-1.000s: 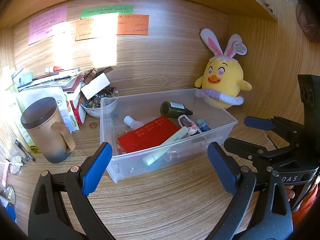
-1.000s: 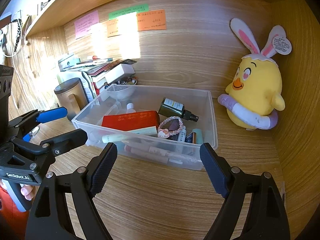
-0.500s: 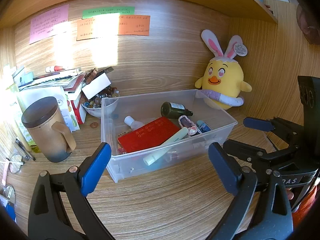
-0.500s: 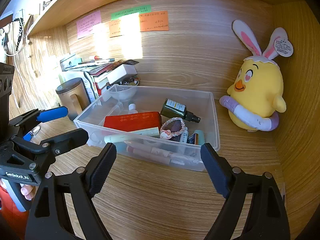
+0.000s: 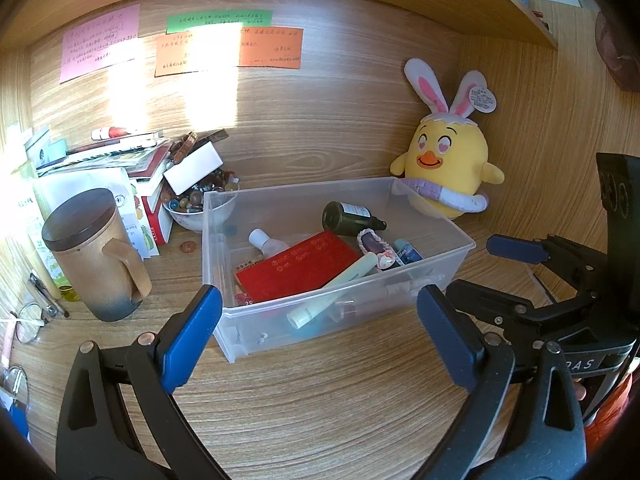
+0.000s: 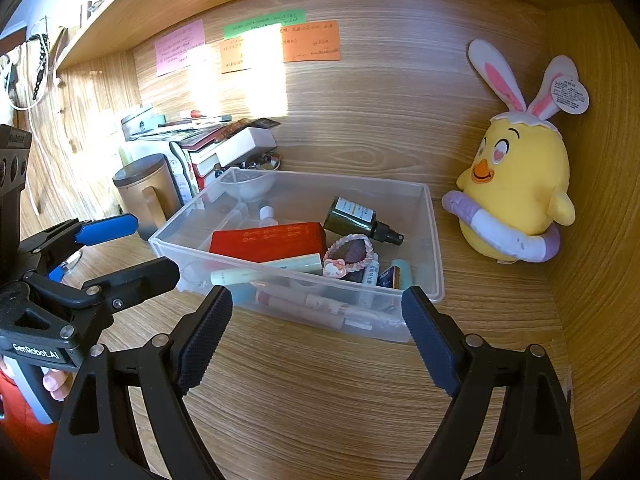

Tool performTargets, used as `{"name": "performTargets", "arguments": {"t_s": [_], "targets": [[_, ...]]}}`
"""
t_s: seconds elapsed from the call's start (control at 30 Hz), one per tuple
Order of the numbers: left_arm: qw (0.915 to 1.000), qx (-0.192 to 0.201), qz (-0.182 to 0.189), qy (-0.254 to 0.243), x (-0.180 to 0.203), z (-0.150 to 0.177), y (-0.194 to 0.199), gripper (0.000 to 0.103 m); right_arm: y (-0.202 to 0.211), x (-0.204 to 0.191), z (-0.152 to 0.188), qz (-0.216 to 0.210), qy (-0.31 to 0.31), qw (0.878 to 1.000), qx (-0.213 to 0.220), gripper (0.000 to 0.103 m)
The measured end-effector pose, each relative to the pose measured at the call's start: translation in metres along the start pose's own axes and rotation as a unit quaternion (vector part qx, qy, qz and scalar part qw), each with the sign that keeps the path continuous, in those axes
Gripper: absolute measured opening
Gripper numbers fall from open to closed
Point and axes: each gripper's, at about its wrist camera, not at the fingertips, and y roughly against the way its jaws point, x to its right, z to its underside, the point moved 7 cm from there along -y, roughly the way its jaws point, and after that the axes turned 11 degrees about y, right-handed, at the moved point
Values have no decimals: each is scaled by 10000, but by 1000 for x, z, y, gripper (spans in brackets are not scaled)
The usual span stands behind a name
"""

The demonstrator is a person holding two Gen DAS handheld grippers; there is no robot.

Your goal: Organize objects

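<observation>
Both grippers gape wide, holding nothing — left gripper (image 5: 318,326) and right gripper (image 6: 316,334) hover over the desk (image 5: 320,400), just short of the clear bin (image 6: 434,280). Contents lie jumbled: red box (image 6: 268,240), green bottle (image 6: 352,216), pale tube (image 6: 266,272). Risk: the bin is light and likely slides if nudged, and overlapping items may drag each other out. Wood-panelled alcove, sunlit; plush chick (image 6: 516,184) at right, mug (image 5: 90,252) at left.

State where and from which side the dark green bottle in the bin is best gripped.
Grip the dark green bottle across its wide body, coming from above: it lies on its side atop the clutter in the clear bin, whose walls block a sideways approach.
</observation>
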Motion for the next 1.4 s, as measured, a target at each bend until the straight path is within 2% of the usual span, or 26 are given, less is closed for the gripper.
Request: {"name": "performTargets", "arguments": {"t_s": [1.4], "targets": [[9999,70,132,-81,10,1,4,101,-2,2,4,-39,-26,10000,-19,85]]}}
